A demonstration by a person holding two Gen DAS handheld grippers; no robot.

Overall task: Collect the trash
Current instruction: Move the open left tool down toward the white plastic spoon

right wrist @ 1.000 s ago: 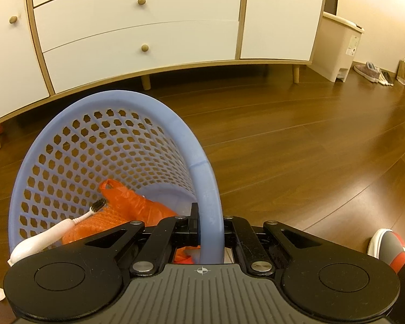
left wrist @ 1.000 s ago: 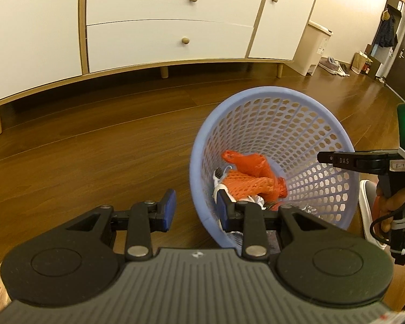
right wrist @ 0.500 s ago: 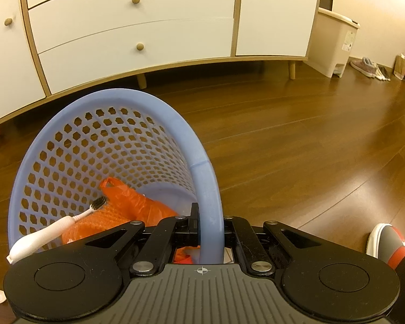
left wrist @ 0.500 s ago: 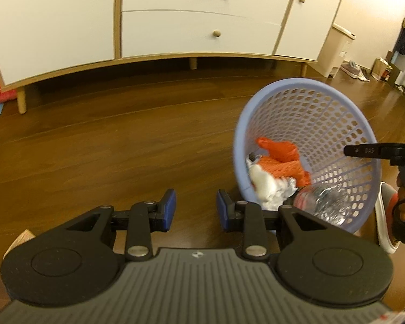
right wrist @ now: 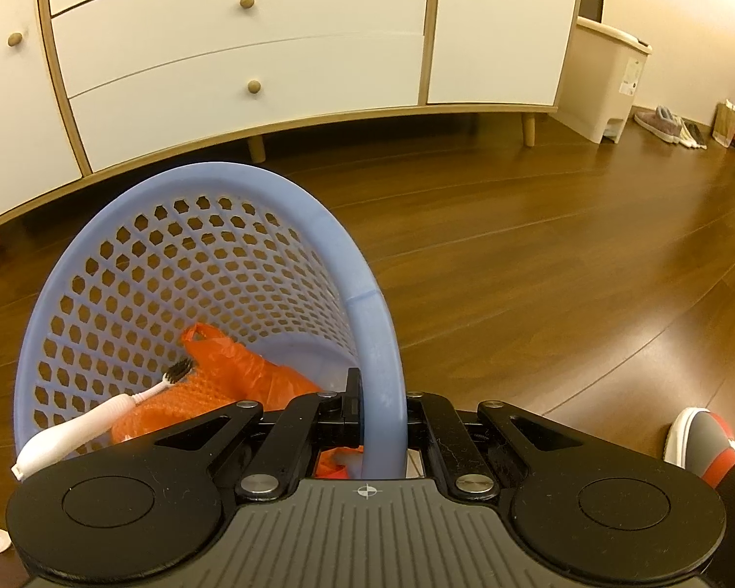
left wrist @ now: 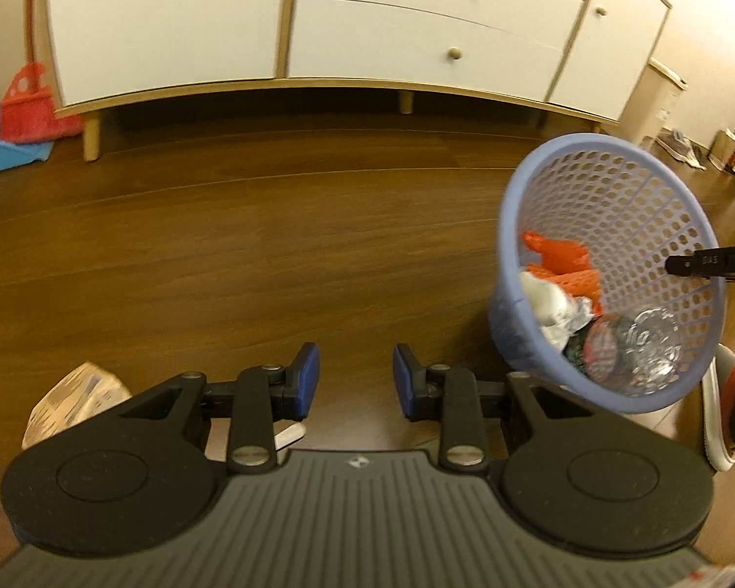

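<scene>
1. The left gripper point(left wrist: 355, 382) has swung away from the basket point(left wrist: 607, 186), which a second ago sat straight ahead of it and now lies at two o'clock in its view; its jaws are open and empty.
2. The right gripper point(right wrist: 377, 414) keeps its jaws clamped on the basket's rim point(right wrist: 382, 343), holding it tilted as before.
3. Inside lie an orange bag point(right wrist: 235, 367), a toothbrush point(right wrist: 98, 416) and a clear bottle point(left wrist: 647, 348).
4. A crumpled wrapper point(left wrist: 73, 402) on the floor point(left wrist: 269, 255) at eight o'clock looks the likely next pickup.
</scene>
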